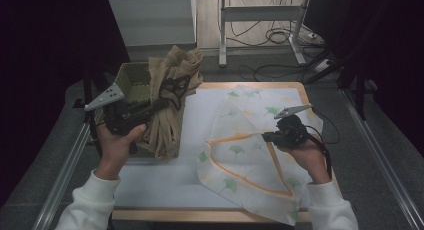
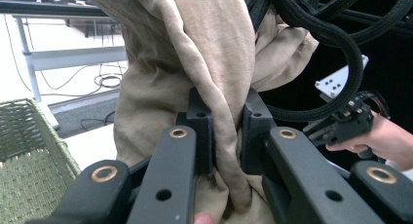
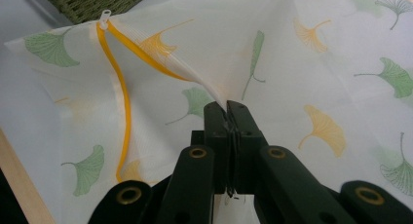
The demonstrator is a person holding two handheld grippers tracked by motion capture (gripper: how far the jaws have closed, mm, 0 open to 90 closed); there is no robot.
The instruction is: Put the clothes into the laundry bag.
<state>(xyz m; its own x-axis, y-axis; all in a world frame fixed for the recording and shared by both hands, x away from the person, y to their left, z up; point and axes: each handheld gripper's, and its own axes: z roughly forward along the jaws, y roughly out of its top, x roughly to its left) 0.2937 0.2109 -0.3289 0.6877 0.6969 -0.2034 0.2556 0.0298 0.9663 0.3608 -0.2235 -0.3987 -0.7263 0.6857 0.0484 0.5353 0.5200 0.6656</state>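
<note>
Tan cloth (image 2: pixel 214 63) between jaws (pinched), bag (image 3: pixel 292 63) likewise

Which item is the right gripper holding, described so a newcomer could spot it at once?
Start from the table: its right half is covered by a white mesh bag printed with green and yellow ginkgo leaves. The right gripper pinches its fabric and lifts it into a peak. An orange zipper sets it apart from the plain beige cloth the left gripper holds by the basket.
</note>
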